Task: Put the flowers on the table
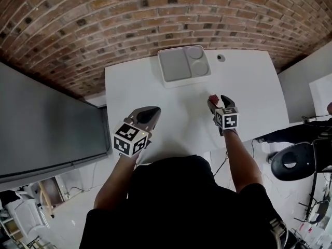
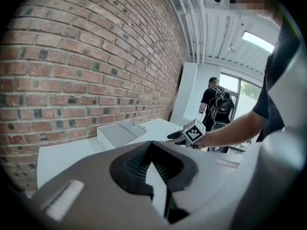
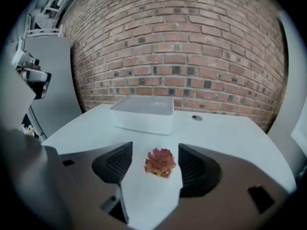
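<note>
A small reddish-pink flower (image 3: pixel 159 162) lies on the white table (image 1: pixel 135 87), seen in the head view as a red speck (image 1: pixel 213 98). My right gripper (image 1: pixel 220 102) is low over the table right of centre. Its jaws (image 3: pixel 154 153) stand wide, still spreading, with the flower between the pads and touching neither. My left gripper (image 1: pixel 148 114) hovers over the table's near left part, jaws together (image 2: pixel 153 164) with nothing in them. From the left gripper view the right gripper's marker cube (image 2: pixel 194 131) shows ahead.
A white two-compartment tray (image 1: pixel 184 64) sits at the table's far edge against the brick wall, also visible as the tray (image 3: pixel 144 113). A small dark round fitting (image 1: pixel 221 57) is beside it. A grey panel (image 1: pixel 46 123) stands left; a black chair (image 1: pixel 295 162) right. A person (image 2: pixel 216 104) stands far off.
</note>
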`<state>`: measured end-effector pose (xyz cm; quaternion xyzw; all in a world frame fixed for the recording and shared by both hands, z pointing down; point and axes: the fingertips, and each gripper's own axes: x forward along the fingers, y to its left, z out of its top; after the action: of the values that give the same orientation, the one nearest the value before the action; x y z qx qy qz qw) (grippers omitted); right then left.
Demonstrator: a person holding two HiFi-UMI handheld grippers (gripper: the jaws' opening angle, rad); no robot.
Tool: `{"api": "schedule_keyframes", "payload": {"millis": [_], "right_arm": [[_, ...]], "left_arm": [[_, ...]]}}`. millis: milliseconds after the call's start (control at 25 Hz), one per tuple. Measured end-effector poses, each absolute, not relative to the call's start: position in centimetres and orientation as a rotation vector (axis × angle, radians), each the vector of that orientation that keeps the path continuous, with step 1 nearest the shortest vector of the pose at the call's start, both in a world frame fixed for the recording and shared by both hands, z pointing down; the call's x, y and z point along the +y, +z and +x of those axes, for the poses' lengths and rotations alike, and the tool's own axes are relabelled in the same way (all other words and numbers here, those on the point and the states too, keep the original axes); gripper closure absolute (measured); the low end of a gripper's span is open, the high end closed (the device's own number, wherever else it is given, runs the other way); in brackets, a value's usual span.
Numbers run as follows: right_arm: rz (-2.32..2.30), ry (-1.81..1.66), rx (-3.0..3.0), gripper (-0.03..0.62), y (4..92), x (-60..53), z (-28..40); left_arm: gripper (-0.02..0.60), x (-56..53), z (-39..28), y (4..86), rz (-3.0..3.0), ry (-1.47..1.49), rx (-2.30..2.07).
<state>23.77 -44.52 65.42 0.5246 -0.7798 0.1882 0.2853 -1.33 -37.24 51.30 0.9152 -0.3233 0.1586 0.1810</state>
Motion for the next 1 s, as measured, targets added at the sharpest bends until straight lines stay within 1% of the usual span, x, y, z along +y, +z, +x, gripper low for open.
{"api": "schedule_keyframes", "payload": {"millis": [320, 560, 760, 800, 880, 1000], "right_arm": [[1.506, 0.436, -2.172, 0.326, 59.6, -40.4, 19.2], [1.547, 0.486, -2.259, 0.334, 56.2, -35.6, 16.4], [1.615, 0.518, -2.284, 0.374, 54.8, -32.7, 17.5], [1.620, 0.530, -2.289, 0.387, 54.8, -32.1, 17.9], [1.629, 0.558, -2.302, 0.434, 54.5, -31.0, 18.9], [1.653, 0.603, -2.335, 0.475, 53.1, -29.7, 20.4]], "left_arm": [[0.572, -34.7, -4.0, 50.6, 2.655, 0.402, -0.844], [0.572, -33.0, -5.1, 49.9, 2.691, 0.388, -0.804], [0.572, -33.0, -4.4, 48.9, 2.730, 0.365, -0.799], [0.572, -32.9, -4.1, 48.7, 2.735, 0.363, -0.798], [0.572, -32.7, -3.3, 48.5, 2.739, 0.362, -0.798], [0.572, -32.7, -2.0, 48.3, 2.727, 0.362, -0.795]]}}
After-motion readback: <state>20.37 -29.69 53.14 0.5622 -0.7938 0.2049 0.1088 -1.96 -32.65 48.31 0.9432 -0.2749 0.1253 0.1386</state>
